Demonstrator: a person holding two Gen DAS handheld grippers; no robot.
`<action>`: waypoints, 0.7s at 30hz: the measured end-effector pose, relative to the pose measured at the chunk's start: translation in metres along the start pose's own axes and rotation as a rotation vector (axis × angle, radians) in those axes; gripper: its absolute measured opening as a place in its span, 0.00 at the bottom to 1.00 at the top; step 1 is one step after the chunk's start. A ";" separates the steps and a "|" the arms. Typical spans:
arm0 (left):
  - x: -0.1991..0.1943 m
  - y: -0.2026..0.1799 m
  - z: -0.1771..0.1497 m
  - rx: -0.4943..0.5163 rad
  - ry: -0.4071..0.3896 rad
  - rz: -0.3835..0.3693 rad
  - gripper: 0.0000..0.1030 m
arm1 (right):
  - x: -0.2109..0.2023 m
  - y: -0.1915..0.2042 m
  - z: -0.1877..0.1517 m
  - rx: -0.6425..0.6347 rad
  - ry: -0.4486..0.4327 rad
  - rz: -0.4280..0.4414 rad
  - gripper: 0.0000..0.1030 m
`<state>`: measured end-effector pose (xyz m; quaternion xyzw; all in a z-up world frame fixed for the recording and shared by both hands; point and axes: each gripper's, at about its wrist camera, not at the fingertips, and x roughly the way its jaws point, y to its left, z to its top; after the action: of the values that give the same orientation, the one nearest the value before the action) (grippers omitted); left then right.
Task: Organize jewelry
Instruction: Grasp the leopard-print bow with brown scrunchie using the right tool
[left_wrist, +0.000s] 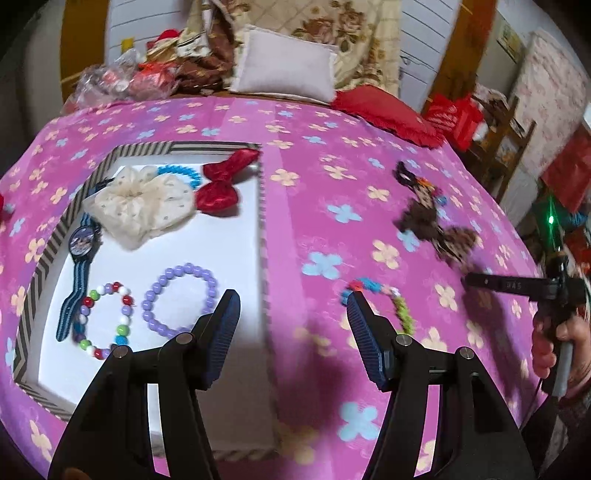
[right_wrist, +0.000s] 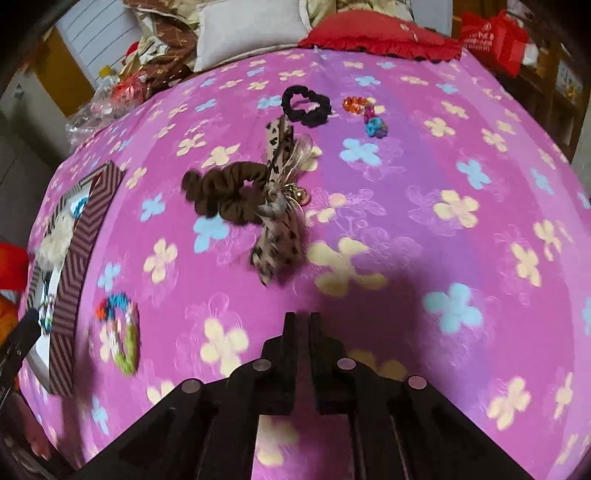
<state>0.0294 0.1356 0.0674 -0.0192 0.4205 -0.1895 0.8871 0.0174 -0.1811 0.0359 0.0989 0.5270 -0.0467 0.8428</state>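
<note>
Left tongs (left_wrist: 291, 325) over box (left_wrist: 147, 147) of bracelets, watch (left_wrist: 82, 240).

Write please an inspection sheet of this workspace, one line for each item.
Surface: pink flowered cloth, rumpled.
Job's things: striped box holds a watch, cream scrunchie, red bow, two bead bracelets. On the cloth: colourful bracelet, brown scrunchie, leopard bow, black scrunchie, small bright ties.
Clutter: pillows, bags behind.
Grippers: left tongs open, empty; right tongs almost closed, empty.
Cables: nothing seen.
Surroundings: red bags, shelves.
</note>
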 end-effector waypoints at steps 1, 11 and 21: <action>0.000 -0.007 -0.003 0.014 0.003 -0.009 0.58 | -0.004 0.002 0.001 -0.010 -0.022 -0.013 0.34; 0.007 -0.095 -0.050 0.305 0.046 -0.081 0.58 | 0.018 0.033 0.055 -0.035 -0.103 -0.146 0.63; 0.014 -0.106 -0.061 0.349 0.063 -0.121 0.58 | 0.051 0.031 0.062 0.000 -0.053 -0.134 0.37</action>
<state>-0.0426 0.0397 0.0383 0.1156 0.4070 -0.3129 0.8504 0.1003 -0.1625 0.0199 0.0621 0.5098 -0.1053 0.8515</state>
